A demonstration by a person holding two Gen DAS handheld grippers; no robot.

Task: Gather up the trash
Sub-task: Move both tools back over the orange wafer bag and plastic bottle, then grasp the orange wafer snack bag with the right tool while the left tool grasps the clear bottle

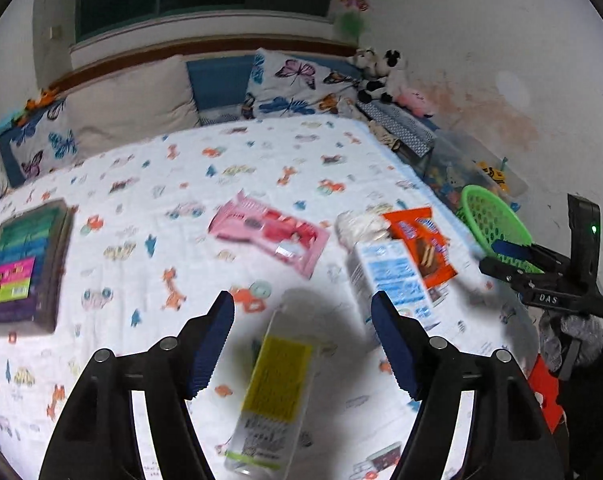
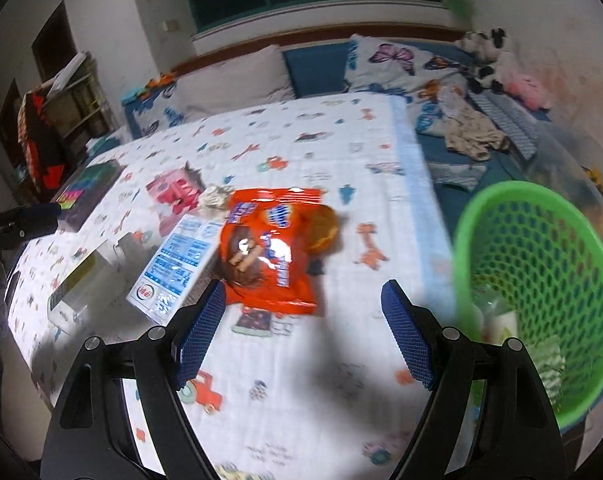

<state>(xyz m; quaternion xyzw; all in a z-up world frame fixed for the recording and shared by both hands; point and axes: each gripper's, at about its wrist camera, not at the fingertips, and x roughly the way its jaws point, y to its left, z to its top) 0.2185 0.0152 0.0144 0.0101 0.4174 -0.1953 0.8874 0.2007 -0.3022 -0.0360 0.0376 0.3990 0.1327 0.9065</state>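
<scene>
The right tongs (image 2: 303, 330) stand apart and empty over the bed (image 2: 341, 152). Just beyond them lies an orange snack bag (image 2: 269, 256), touching a blue-and-white carton (image 2: 177, 268); a green basket (image 2: 541, 280) stands at right.

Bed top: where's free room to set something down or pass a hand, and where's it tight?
Free: the sheet between the pink wrapper and the pillows; the strip between the orange snack bag and the green basket. Tight: the cluster of orange bag, blue-and-white carton and crumpled paper, with the clear bottle close beside it.
</scene>
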